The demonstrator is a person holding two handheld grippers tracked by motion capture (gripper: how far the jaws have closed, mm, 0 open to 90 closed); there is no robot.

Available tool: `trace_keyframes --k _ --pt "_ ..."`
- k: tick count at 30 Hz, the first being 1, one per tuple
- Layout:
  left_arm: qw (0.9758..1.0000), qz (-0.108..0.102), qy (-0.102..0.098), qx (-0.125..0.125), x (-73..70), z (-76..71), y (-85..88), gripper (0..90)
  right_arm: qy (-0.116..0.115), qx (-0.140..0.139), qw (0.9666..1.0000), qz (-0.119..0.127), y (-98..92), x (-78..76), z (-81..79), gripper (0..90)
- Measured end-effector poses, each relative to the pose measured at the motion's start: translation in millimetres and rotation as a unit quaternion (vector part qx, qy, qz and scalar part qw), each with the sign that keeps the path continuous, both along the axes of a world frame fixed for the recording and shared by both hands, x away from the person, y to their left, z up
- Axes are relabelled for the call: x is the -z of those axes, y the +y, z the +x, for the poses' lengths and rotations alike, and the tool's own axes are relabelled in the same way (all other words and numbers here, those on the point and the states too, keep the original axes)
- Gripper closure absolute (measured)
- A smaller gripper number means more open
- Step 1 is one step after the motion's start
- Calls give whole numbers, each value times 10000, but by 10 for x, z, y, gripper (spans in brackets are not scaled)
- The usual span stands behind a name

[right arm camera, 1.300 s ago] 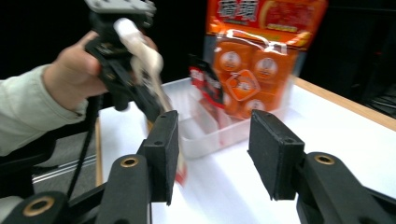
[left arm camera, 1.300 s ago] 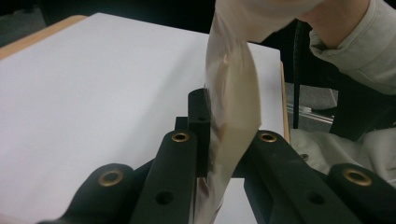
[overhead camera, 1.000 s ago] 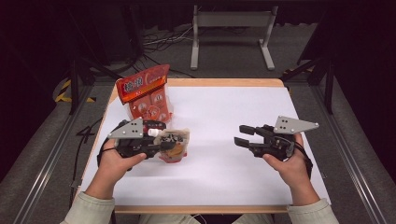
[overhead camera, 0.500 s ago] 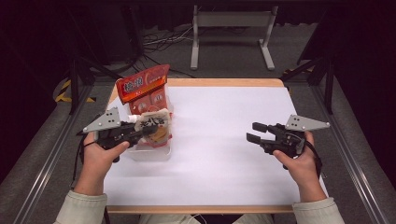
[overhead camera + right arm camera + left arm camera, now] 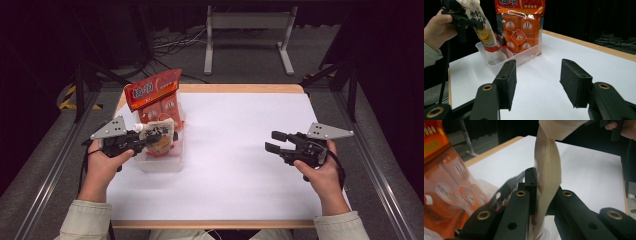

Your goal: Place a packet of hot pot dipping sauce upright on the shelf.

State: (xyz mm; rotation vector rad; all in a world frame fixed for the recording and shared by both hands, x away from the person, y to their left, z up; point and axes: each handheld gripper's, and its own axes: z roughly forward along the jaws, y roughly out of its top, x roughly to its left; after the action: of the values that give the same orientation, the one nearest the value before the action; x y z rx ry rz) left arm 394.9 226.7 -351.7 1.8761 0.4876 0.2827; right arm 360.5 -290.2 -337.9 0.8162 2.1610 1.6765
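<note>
Left gripper [image 5: 142, 141] is clamping a cream pouch [image 5: 161, 136] over the clear plastic tub [image 5: 165, 162], where an orange snack bag [image 5: 152, 97] is standing. Right gripper [image 5: 276, 142] is hovering well apart over the white table [image 5: 235, 175], its jaws having just been widening with nothing between. Seen along the left gripper, the soft, glossy pouch [image 5: 547, 172] is rising between black pads. Seen along the right gripper [image 5: 537, 75], open table is lying ahead of the tub [image 5: 499, 62].

One clear plastic tub [image 5: 162, 161] on the table [image 5: 240, 150]. Two snack packets: one orange bag [image 5: 152, 97] inside the tub, one pale pouch [image 5: 159, 137] above it.
</note>
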Motion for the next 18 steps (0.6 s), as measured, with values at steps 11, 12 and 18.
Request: trace_keyframes --k 11,12,18 --pt "9981 290 523 -123 353 71 -59 830 0 27 10000 59 -27 -3 28 457" --pt "9977 394 547 -121 379 67 -68 820 0 25 10000 64 -26 -2 31 455" --pt "9982 172 518 -254 401 6 30 790 36 30 10000 86 -37 24 59 445"
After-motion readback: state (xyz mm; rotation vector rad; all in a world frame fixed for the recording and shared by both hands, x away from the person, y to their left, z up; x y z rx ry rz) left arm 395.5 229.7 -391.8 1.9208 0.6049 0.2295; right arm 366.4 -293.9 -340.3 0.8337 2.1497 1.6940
